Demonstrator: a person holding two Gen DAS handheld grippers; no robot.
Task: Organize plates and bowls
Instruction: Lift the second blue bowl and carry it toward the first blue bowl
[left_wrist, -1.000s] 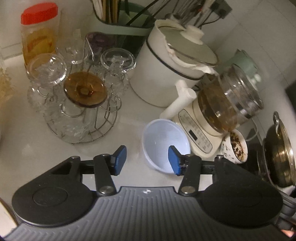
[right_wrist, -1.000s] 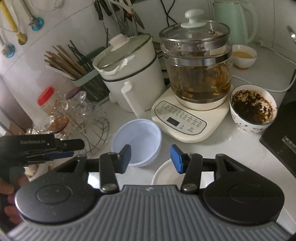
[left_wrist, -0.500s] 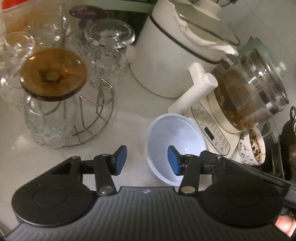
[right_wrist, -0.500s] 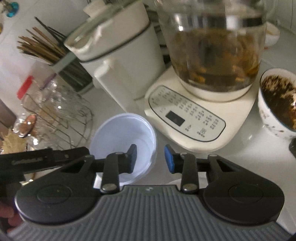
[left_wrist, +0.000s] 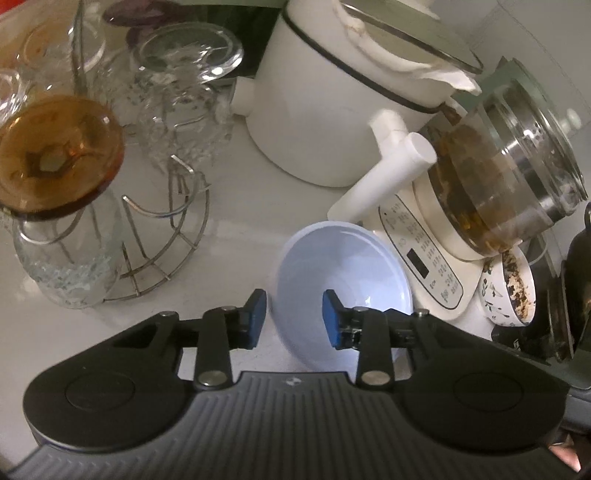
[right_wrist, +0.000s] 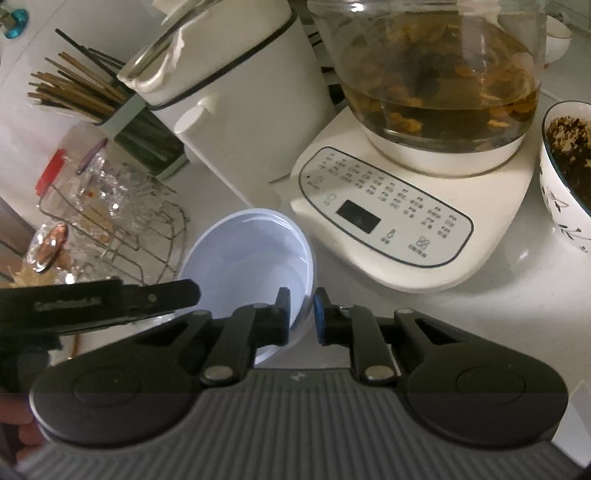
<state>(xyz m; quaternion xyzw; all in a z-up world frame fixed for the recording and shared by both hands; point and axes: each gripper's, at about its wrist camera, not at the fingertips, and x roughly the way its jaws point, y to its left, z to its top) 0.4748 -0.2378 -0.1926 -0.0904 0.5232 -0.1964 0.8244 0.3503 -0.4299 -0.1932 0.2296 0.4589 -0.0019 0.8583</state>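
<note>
A pale blue bowl (left_wrist: 343, 273) stands on the white counter beside the kettle base; it also shows in the right wrist view (right_wrist: 247, 254). My left gripper (left_wrist: 293, 321) is open, its two pads straddling the bowl's near-left rim without pressing it. My right gripper (right_wrist: 300, 314) has narrowed around the bowl's near-right rim, one pad inside and one outside; a small gap remains. The left gripper's finger (right_wrist: 159, 295) shows at the bowl's left edge in the right wrist view.
A white pot with a side handle (left_wrist: 332, 96) and a glass kettle (left_wrist: 509, 166) on its control base (right_wrist: 388, 218) crowd the bowl's far side. A wire rack of glasses (left_wrist: 110, 166) stands left. A patterned bowl of dark scraps (right_wrist: 569, 166) sits right.
Both grippers moved in closer and lower onto the bowl. The left pads came astride its left rim; the right jaws narrowed around its right rim.
</note>
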